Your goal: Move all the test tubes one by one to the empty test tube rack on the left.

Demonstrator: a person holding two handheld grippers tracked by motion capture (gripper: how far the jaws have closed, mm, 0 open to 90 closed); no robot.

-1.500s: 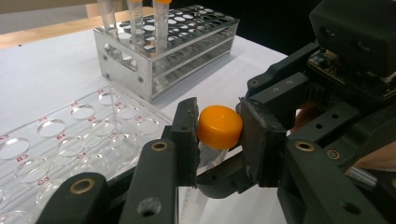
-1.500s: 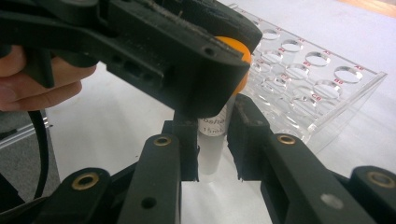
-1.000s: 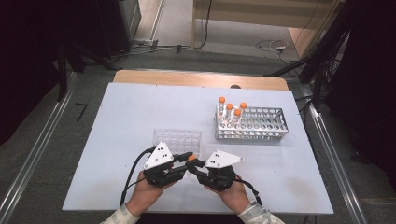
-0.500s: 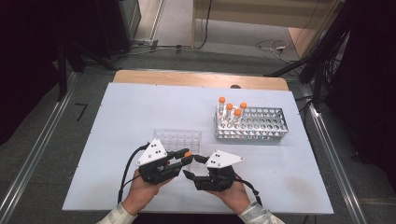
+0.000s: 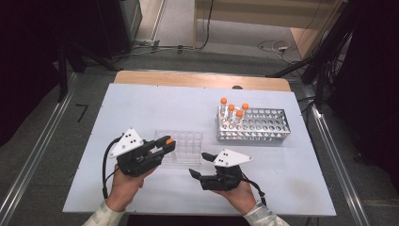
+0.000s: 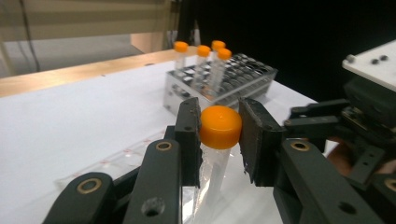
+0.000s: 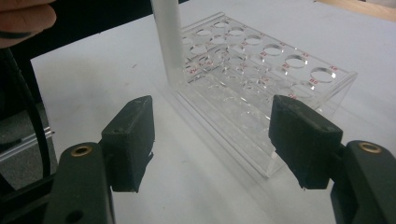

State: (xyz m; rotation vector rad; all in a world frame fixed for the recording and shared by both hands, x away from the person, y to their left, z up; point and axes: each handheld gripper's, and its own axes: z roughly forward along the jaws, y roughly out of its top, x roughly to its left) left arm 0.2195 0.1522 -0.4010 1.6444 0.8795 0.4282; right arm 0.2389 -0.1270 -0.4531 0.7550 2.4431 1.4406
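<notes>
Handover done: tube now in my left tongs

My right tongs (image 5: 196,165) have just spread and let go; left tongs (image 5: 165,145) pinch the tube (image 6: 219,128) by its orange cap, carrying it left above the clear rack (image 5: 184,147), near side of worktop (image 5: 155,103).

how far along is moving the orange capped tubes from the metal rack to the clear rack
Barely started. The clear rack shows no tube seated in the wells in view, and four capped tubes wait in the metal rack. In hand: the left claw grips one orange-capped tube by the clear rack. The right claw has just been opening, nothing between its pads. Left: seat this tube, then the four.
</notes>
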